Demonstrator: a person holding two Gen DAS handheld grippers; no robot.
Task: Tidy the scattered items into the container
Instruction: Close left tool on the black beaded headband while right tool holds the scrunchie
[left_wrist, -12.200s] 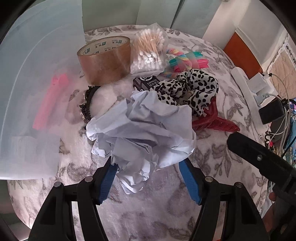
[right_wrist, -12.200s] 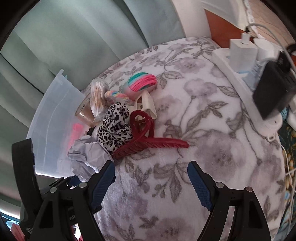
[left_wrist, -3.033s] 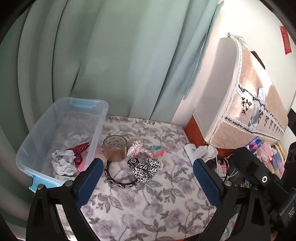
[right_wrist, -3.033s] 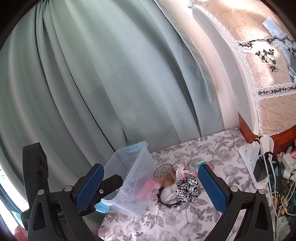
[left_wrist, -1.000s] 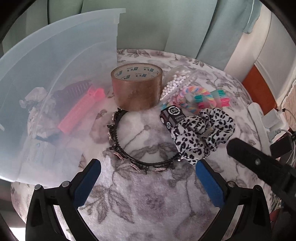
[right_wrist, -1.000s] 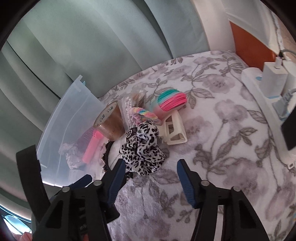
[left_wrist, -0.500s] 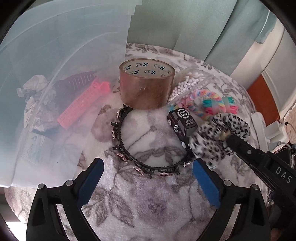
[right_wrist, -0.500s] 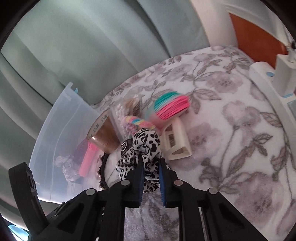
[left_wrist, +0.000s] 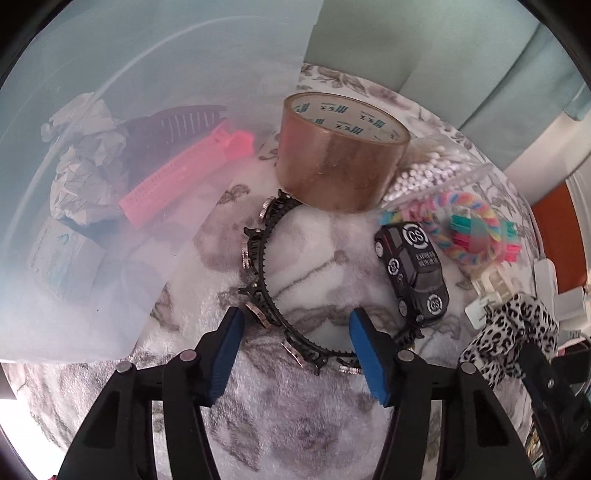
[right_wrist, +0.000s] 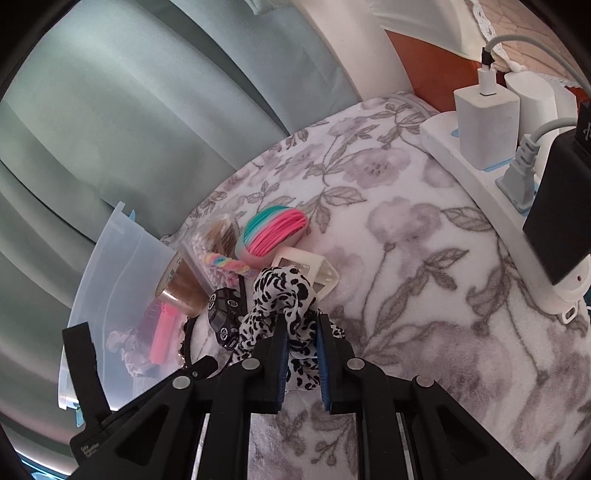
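Observation:
My right gripper (right_wrist: 301, 332) is shut on the leopard-print scrunchie (right_wrist: 284, 291), which bunches up above the pads and is held off the blanket. My left gripper (left_wrist: 295, 350) points down over the black toothed headband (left_wrist: 258, 266). Its jaws are closing with the headband's lower arc between the blue pads (left_wrist: 229, 354), which do not visibly press on it. The clear plastic container (left_wrist: 110, 55) stands at the left and holds crumpled paper (left_wrist: 85, 155), a pink clip (left_wrist: 184, 173) and a dark red claw clip (left_wrist: 173, 122).
On the floral blanket lie a brown tape roll (left_wrist: 340, 155), a black toy car (left_wrist: 413, 273), a bag of cotton swabs (left_wrist: 436, 173), rainbow hair ties (left_wrist: 465, 229), a white claw clip (right_wrist: 314, 269) and pink-teal bands (right_wrist: 273, 232). A power strip (right_wrist: 480, 184) with chargers lines the right edge.
The right gripper shut on the scrunchie and lifted it to the right, off the toy car. The left gripper sank toward the headband and its jaws narrowed around it.

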